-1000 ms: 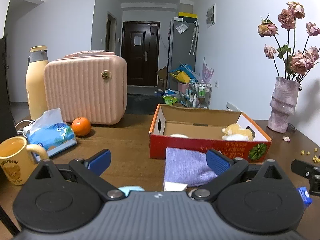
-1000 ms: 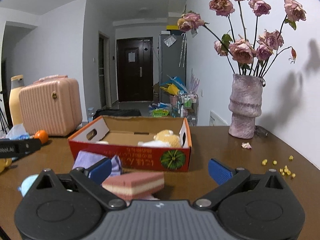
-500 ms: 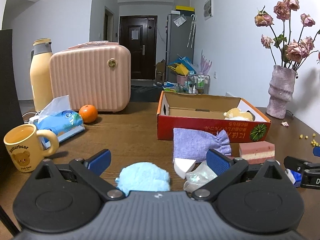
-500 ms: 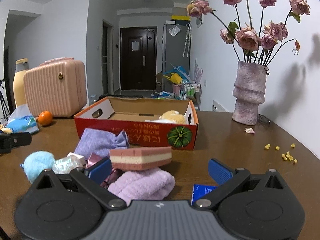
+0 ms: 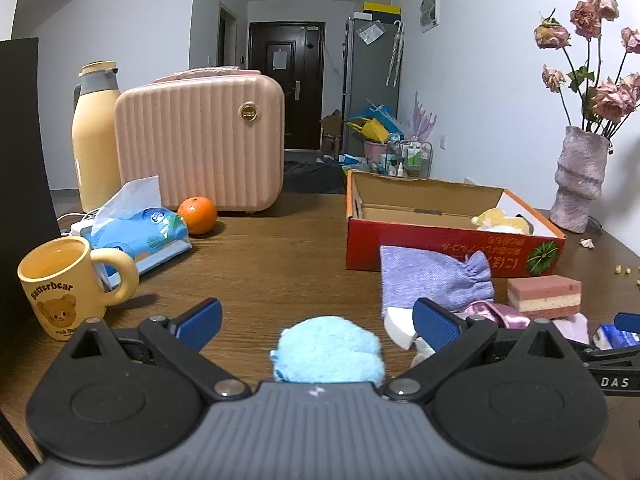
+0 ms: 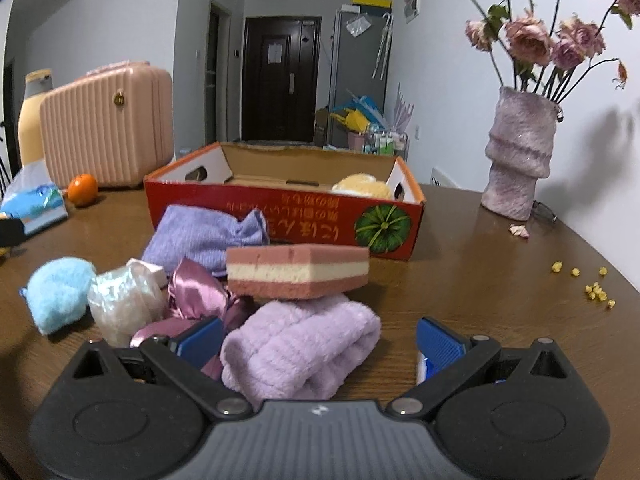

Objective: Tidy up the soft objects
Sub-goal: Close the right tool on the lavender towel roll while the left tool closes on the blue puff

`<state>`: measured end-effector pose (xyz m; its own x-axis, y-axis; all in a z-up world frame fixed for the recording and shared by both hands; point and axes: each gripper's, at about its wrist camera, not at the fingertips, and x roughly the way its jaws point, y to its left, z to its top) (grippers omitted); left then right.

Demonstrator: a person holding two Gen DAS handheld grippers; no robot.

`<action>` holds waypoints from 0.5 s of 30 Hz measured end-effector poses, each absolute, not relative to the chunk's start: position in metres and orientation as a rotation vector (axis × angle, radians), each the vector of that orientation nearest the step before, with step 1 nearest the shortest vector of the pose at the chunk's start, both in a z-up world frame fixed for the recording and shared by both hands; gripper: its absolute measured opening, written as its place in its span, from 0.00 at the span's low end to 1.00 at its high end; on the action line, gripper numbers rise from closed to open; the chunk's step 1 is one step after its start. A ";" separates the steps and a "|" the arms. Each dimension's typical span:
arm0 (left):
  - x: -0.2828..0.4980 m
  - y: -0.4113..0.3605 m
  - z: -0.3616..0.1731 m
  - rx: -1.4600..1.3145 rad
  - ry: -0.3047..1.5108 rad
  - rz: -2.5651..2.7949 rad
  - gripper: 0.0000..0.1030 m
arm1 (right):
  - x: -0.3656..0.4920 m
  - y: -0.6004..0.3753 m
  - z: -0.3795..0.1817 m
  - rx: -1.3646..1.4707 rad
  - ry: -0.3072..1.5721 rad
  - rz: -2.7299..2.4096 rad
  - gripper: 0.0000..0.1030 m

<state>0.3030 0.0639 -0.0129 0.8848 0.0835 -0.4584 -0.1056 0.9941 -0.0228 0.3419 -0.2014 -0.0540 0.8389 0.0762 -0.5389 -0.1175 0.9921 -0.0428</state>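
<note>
My left gripper (image 5: 318, 320) is open, with a fluffy light-blue puff (image 5: 328, 354) lying between its fingers on the table. My right gripper (image 6: 318, 340) is open around a folded lilac towel (image 6: 300, 346). A pink-and-cream layered sponge (image 6: 298, 270) rests on the towel's far edge. A purple satin cloth (image 6: 196, 290), a pearly white bundle (image 6: 120, 300), the blue puff (image 6: 56, 294) and a lavender pouch (image 6: 204, 238) lie to the left. The red cardboard box (image 6: 280, 212) behind them holds a yellow plush toy (image 6: 364, 186).
A yellow bear mug (image 5: 60, 284), blue tissue pack (image 5: 136, 236), orange (image 5: 197, 209), pink case (image 5: 200, 140) and yellow thermos (image 5: 96, 136) stand at the left. A vase of dried roses (image 6: 520, 156) stands right, with yellow crumbs (image 6: 592, 284) nearby. A small blue packet (image 6: 422, 364) lies by my right finger.
Both grippers have pulled back and dropped lower. The blue puff now lies between the left fingers, and the lilac towel sits between the right fingers.
</note>
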 end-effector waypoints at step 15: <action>0.309 0.079 -0.021 -0.040 0.500 0.109 1.00 | 0.360 -0.188 -0.076 -0.093 0.621 0.108 0.65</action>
<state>0.3087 0.0790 -0.0206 0.8718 0.0948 -0.4805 -0.1145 0.9934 -0.0116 0.3602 -0.1876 -0.0763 0.8080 0.0727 -0.5847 -0.1287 0.9902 -0.0548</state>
